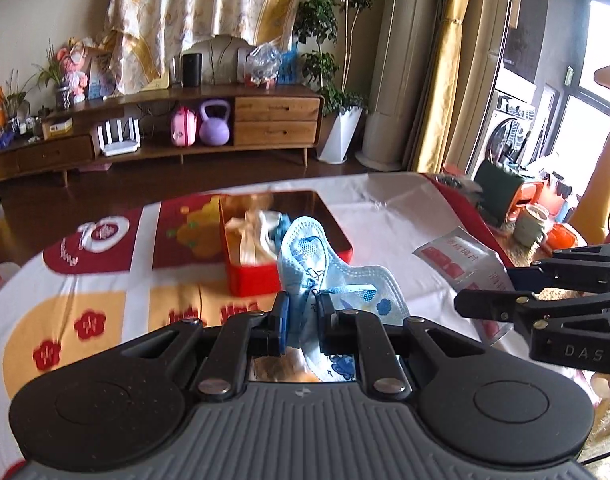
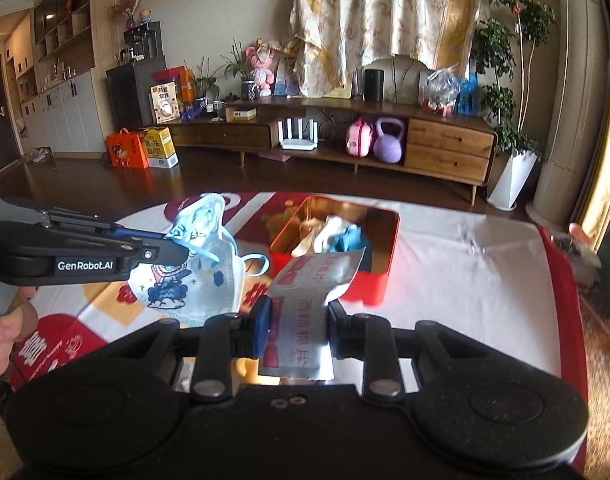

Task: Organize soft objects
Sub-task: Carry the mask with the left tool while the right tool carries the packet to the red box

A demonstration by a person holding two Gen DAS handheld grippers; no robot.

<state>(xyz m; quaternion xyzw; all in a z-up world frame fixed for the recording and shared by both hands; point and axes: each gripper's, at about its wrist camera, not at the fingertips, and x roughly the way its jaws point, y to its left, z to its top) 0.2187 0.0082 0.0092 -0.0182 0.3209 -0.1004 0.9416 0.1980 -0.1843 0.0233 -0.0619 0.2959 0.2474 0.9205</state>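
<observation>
Hand-held gripper [image 2: 163, 250], "GenRobot.AI"; other, seemingly "DAS"

Living room interior. A low wooden media cabinet [image 2: 333, 128] spans mid-frame against a pale wall [image 2: 225, 8], with 2 drawers [image 2: 449, 148] at its right end. A patterned cloth [image 2: 385, 12] hangs at upper centre. Dark wood floor [image 2: 225, 180] fills the middle band. A potted tree [image 2: 513, 80] stands at right, beside yellow curtains [image 1: 453, 80]. Daylight enters through windows [image 1: 601, 80] at far right.
</observation>
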